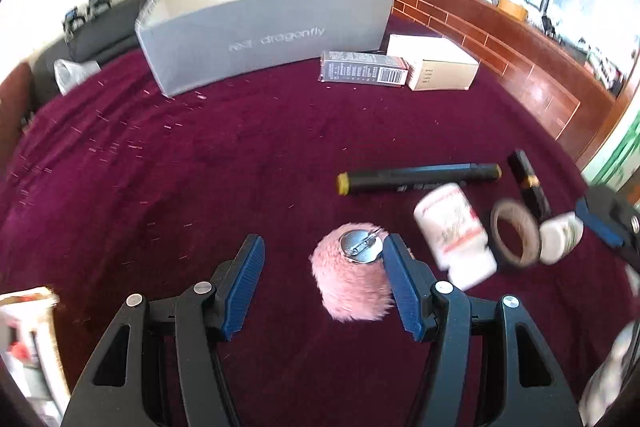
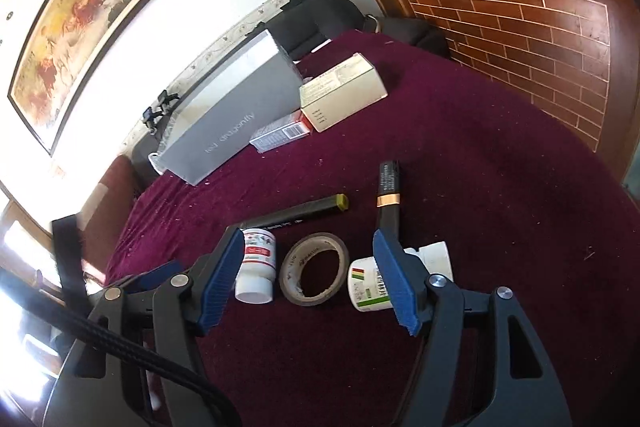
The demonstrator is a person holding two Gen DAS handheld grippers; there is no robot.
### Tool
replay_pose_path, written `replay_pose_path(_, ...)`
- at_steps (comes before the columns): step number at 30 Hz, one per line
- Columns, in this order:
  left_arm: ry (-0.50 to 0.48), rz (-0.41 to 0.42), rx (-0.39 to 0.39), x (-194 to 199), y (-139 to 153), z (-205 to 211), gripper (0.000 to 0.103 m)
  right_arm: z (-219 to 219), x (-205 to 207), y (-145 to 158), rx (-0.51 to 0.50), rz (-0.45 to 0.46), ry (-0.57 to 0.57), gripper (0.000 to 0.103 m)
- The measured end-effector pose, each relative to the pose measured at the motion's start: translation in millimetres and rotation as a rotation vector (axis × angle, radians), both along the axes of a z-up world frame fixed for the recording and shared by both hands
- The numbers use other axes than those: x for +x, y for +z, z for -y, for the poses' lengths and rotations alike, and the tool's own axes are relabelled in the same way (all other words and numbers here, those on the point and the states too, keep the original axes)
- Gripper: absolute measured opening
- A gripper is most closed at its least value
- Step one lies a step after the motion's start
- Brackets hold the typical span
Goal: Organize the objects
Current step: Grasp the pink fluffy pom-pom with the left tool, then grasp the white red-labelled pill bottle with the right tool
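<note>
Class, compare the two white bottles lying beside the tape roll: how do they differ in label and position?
The red-labelled bottle lies left of the tape roll; the green-labelled bottle lies right of it. The first is fully visible; the second is partly hidden behind a blue finger. Both are white, lying on the maroon cloth.

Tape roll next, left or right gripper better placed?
Right. The right gripper is open with the tape roll lying between its fingers. The left gripper is lined up on the pink fluffy badge instead.

left wrist: low, looks down on cloth [image 1: 200, 155] | right wrist: tilted | shared: grey box [image 1: 264, 27]
</note>
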State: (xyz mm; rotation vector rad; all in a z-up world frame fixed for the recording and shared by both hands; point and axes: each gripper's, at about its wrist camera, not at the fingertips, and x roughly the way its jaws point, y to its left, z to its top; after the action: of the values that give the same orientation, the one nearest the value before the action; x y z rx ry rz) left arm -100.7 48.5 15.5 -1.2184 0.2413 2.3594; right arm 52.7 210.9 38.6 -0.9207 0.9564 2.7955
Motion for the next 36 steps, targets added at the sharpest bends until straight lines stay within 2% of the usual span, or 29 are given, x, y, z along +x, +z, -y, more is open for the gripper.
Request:
replay_pose_path(3,-0.001,0.005,0.01,-5,-8,-10,0.055,2,0,2,0.022,-0.005,0.01,0.066)
replay_pose_path(7,-0.033,-0.002,-0.056,2,-19,-28,0.055,4,0,3,0.04,-0.011,0.008,0.067)
replay_pose_path(8,-0.039,-0.027,-0.068,7,-18,-32,0.048,4,-1,3,0.039,-0.011,0.007,0.067)
replay_pose_path(10,-0.055,-0.02,-0.065,11,-16,-35,0.03,2,-2,2,0.039,-0.008,0.005,0.068)
replay_pose_path(12,-0.046,-0.027,-0.059,14,-10,-33,0.025,1,-3,1,0.038,-0.002,0.0,0.07)
replay_pose_path(20,-0.02,-0.029,-0.014,52,17,-1,0.024,1,-4,1,0.077,0.01,-0.007,0.07)
replay_pose_path(24,-0.007,-0.052,-0.049,87,24,18,0.024,4,-7,-1,0.109,0.029,-0.009,0.07)
replay_pose_path(28,0.026,-0.034,-0.051,115,21,38,0.024,7,-7,-4,0.144,0.047,-0.024,0.07)
replay_pose_path(33,0.098,0.014,-0.006,130,8,66,0.024,10,-4,-2,0.176,0.05,-0.05,0.07)
replay_pose_path(36,0.127,0.027,-0.009,132,0,78,0.024,16,-3,7,0.145,0.051,-0.018,0.07)
